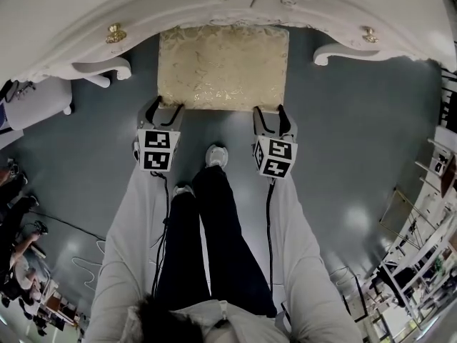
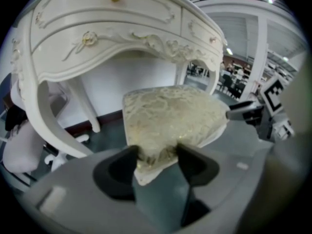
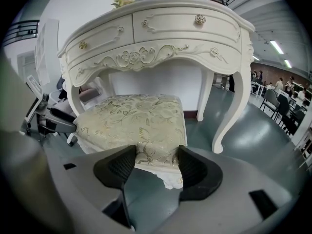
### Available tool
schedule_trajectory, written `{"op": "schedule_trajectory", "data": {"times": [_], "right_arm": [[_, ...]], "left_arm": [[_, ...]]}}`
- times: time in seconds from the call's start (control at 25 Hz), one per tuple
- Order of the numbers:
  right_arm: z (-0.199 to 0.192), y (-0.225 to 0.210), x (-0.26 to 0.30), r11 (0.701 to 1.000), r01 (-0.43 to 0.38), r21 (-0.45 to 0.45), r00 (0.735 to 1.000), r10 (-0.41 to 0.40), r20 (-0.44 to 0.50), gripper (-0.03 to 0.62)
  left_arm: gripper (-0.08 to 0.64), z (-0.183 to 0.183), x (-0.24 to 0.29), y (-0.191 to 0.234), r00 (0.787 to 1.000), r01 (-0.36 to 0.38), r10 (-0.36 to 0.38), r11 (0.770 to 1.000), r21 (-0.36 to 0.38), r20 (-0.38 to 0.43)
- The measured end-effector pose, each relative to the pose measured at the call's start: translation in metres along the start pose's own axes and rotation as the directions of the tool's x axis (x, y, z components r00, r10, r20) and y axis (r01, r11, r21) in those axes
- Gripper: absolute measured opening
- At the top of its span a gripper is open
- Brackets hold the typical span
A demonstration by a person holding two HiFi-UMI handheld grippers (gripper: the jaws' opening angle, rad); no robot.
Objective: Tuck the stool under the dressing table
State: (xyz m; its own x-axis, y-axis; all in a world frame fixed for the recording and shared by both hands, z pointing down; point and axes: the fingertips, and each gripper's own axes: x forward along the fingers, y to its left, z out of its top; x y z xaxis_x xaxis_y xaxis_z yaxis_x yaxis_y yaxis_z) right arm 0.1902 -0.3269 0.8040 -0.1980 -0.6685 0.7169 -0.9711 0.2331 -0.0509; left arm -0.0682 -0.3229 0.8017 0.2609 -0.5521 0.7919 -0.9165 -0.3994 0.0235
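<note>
Gripping what, were they, those two claws? asked the first

The stool (image 1: pixel 223 66), said the second. The left gripper (image 1: pixel 164 110) was pinched narrow on the near left corner of the padded seat, the right gripper (image 1: pixel 271 116) likewise on the near right corner. Cloth filled both sets of jaws

And where did the stool stand?

On the floor, square to the dressing table (image 1: pixel 64 20), centred between its legs. Its far edge lay about at the table's front rail; most of the seat showed on the near side, out in the open

So which step was that?

The push itself, I judged, not yet finished

What did the next move want?

An even shove away from the person, both hands together, so the seat ran straight in between the legs without slewing left or right into one
</note>
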Motion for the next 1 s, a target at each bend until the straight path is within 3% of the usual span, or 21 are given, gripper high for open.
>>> {"op": "schedule_trajectory", "data": {"times": [0.68,1.0], "right_arm": [[0.053,-0.017,0.046,0.997,-0.047,-0.066,0.999,0.048,0.015,0.275],[0.084,-0.020,0.074,0.996,-0.060,-0.073,0.998,0.062,0.021,0.272]], "left_arm": [[0.271,0.039,0.026,0.018,0.998,-0.048,0.049,0.997,-0.063,0.025],[0.265,0.069,0.046,0.041,0.996,-0.086,0.088,0.995,-0.053,0.030]]}}
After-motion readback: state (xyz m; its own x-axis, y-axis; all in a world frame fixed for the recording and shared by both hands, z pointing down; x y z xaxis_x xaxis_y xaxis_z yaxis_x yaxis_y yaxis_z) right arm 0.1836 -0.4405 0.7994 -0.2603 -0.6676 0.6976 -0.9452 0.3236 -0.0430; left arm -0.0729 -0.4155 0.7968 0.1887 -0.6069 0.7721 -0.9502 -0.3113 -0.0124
